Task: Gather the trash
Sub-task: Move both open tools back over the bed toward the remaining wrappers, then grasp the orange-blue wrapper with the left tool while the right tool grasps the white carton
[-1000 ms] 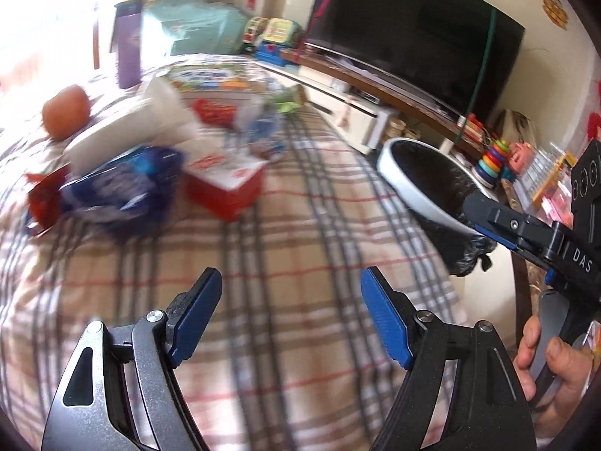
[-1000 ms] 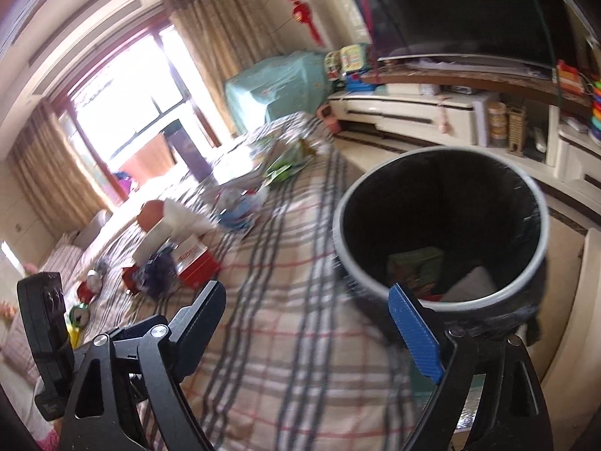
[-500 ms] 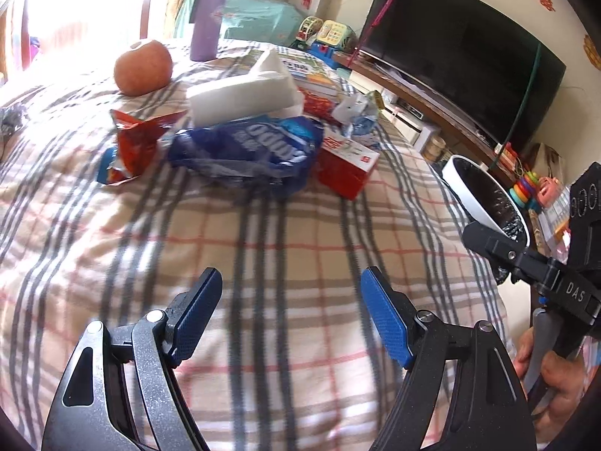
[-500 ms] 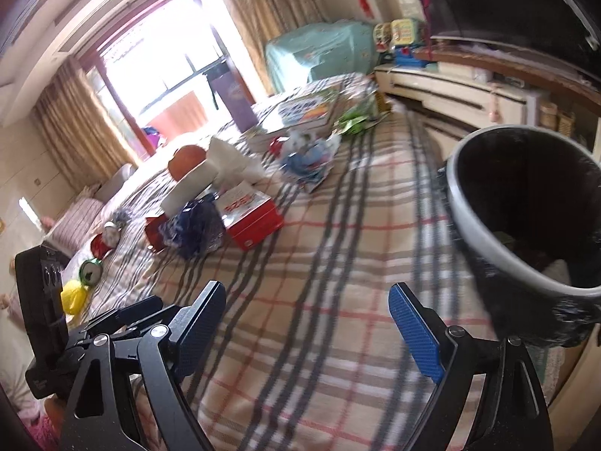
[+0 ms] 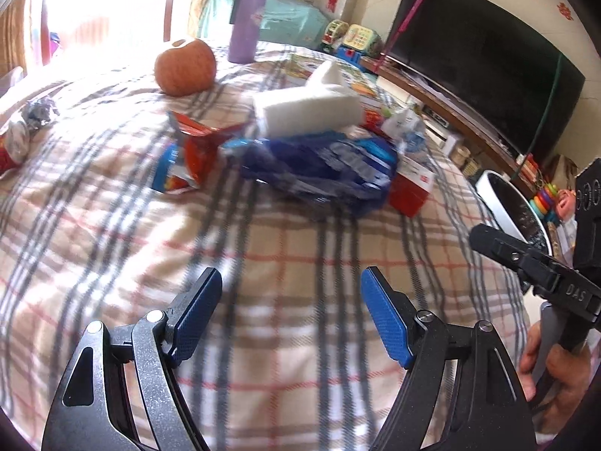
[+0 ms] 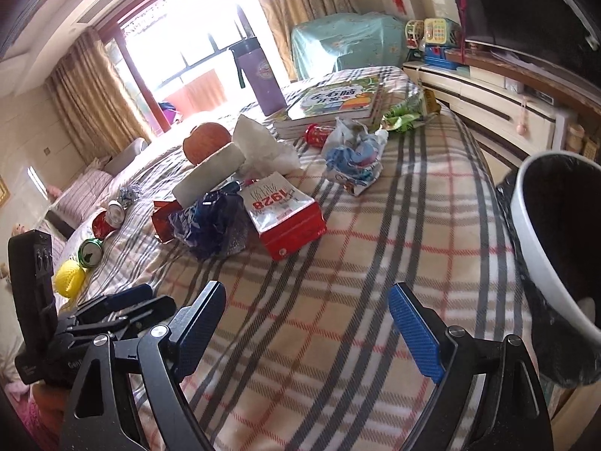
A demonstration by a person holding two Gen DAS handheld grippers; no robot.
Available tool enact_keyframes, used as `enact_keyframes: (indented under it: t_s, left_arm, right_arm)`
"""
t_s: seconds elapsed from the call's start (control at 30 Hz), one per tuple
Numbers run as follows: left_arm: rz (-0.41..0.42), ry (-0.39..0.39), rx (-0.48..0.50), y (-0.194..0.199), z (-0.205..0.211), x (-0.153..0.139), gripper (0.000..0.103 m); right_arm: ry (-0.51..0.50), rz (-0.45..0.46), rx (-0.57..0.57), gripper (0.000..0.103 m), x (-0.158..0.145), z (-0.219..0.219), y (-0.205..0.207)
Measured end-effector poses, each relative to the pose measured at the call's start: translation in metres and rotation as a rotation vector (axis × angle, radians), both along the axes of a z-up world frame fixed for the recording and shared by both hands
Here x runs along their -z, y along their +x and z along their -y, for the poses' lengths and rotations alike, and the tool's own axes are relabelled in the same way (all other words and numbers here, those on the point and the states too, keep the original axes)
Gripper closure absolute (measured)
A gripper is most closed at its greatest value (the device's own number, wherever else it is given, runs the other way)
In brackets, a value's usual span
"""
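Note:
Trash lies in a heap on the plaid cloth: a blue crumpled bag (image 5: pixel 323 167) (image 6: pixel 210 221), a red torn wrapper (image 5: pixel 195 150), a red-and-white box (image 6: pixel 285 218) (image 5: pixel 411 188) and a white-blue crumpled bag (image 6: pixel 357 158). A white bin with a black liner (image 6: pixel 541 233) (image 5: pixel 503 203) stands off the right edge. My left gripper (image 5: pixel 289 315) is open and empty, short of the heap. My right gripper (image 6: pixel 306 323) is open and empty, left of the bin.
An orange fruit (image 5: pixel 186 67), a white tissue pack (image 5: pixel 308 111), a purple bottle (image 6: pixel 259 75), books (image 6: pixel 338 101), a green wrapper (image 6: pixel 405 112), cans (image 6: pixel 109 218) and a yellow ball (image 6: pixel 69 280) also lie on the cloth. A TV (image 5: pixel 484 56) stands at the right.
Both grippers swung left, away from the bin and toward the heap. The bin slid to the right edge of both views. Both stayed open.

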State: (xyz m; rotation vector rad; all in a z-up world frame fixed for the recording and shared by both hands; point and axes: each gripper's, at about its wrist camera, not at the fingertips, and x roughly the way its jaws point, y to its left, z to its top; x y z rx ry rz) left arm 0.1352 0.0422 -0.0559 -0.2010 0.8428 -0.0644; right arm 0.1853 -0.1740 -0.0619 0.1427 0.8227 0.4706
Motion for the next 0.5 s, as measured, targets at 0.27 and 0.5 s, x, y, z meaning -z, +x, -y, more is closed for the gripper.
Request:
enact_keyframes:
  t_s: [0.27, 0.5]
  left_arm:
    - [-0.029, 0.046, -0.09, 0.023, -0.032, 0.003, 0.025]
    - [-0.03, 0.047, -0.161, 0.055, -0.056, 0.003, 0.025]
  right_arm:
    - [-0.027, 0.008, -0.051, 0.013, -0.001, -0.016, 0.025]
    - [-0.073, 0.007, -0.094, 0.013, 0.003, -0.037, 0.051]
